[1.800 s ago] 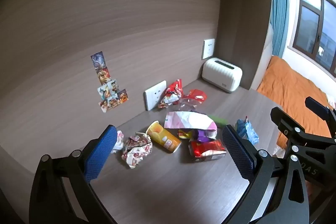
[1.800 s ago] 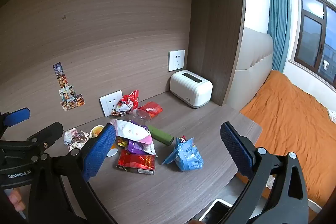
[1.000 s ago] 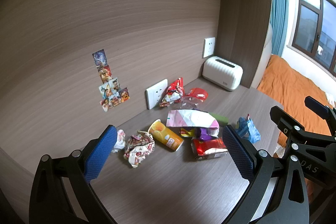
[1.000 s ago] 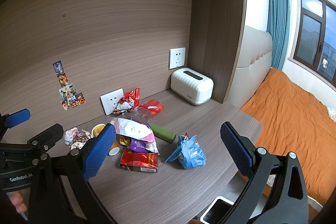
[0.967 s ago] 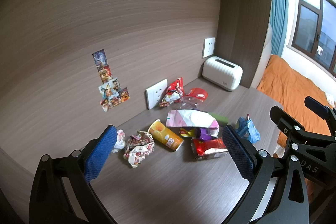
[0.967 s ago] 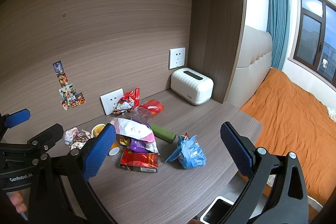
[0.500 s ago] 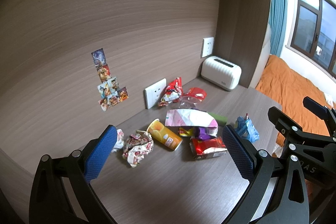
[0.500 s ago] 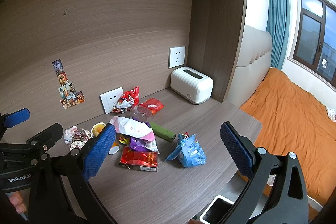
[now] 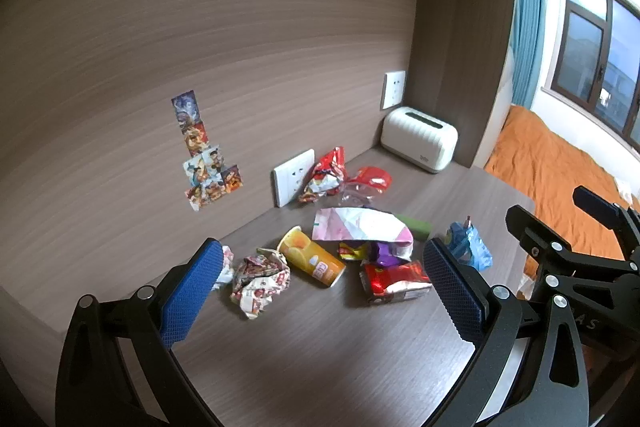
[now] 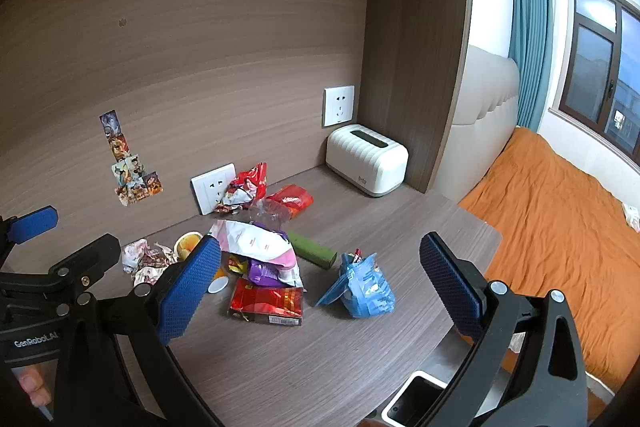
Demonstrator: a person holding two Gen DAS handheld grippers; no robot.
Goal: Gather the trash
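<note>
Both tools are spread wide and hold nothing: the left tool [image 9: 318, 281] and the right tool [image 10: 320, 277] hang above the desk [image 10: 320, 355], touching no litter. The trash lies ahead of them in a loose heap: a crumpled wrapper [image 9: 260, 277], an orange cup [image 9: 312, 259] on its side, a red packet [image 10: 266, 301] and a blue bag [image 10: 364, 287]. A white bin [image 10: 416, 399] at the desk's near edge is partly cut off behind the right tool's frame.

a home bedroom: built-in wooden bench [image 10: 360, 339] beside a bed with orange bedspread [image 10: 560, 211], teal curtain [image 10: 528, 7], window [image 10: 600, 75].
</note>
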